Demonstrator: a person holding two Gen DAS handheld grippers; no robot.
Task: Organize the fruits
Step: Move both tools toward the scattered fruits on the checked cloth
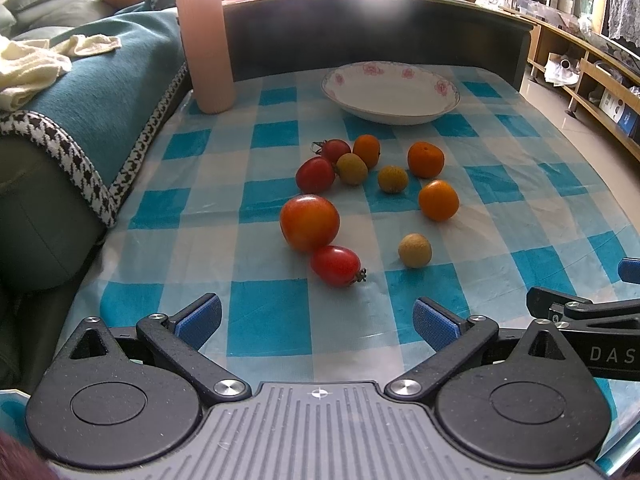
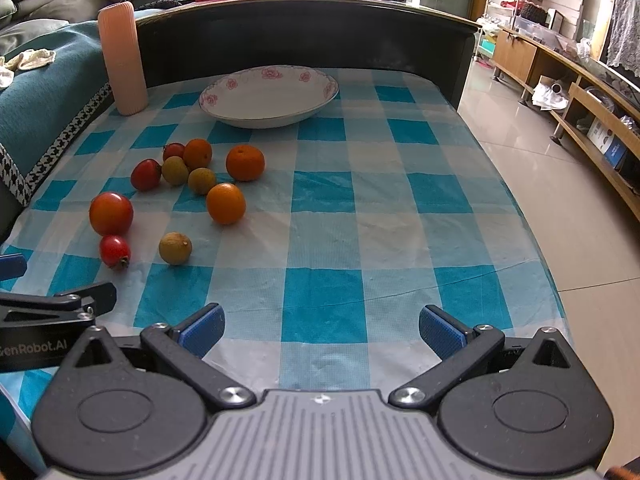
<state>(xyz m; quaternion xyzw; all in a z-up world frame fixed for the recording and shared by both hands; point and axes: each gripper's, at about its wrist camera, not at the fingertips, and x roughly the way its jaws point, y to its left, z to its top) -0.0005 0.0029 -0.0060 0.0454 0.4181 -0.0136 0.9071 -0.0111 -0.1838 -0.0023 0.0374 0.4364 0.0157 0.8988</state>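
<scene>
Your left gripper (image 1: 316, 316) hangs low over the near edge of the desk (image 1: 520, 184) with its jaws spread wide and nothing between them; your right gripper (image 2: 322, 326) sits beside it in the same state, spread and empty, over bare checked cloth. All the fruit lies loose on the cloth and the flowered dish (image 1: 390, 94) at the far side holds nothing yet, so by my reading the sorting has not begun. Closest to your left gripper is the small red tomato (image 1: 336, 265), touching the large tomato (image 1: 309, 222) just behind it; a longan (image 1: 415, 250) lies a little to its right, apart from both. Beyond them two mandarins (image 1: 438, 200), two more longans (image 1: 393, 178) and two small tomatoes (image 1: 315, 175) cluster near the middle. I would take the small red tomato first: come in from the open near side so the spread jaws straddle it without nudging the large one, close gently since its skin will likely bruise or slip, then lift straight up before carrying it over the others to the dish. Keep clear of the tall pink vase (image 1: 206, 48) at the far left.
</scene>
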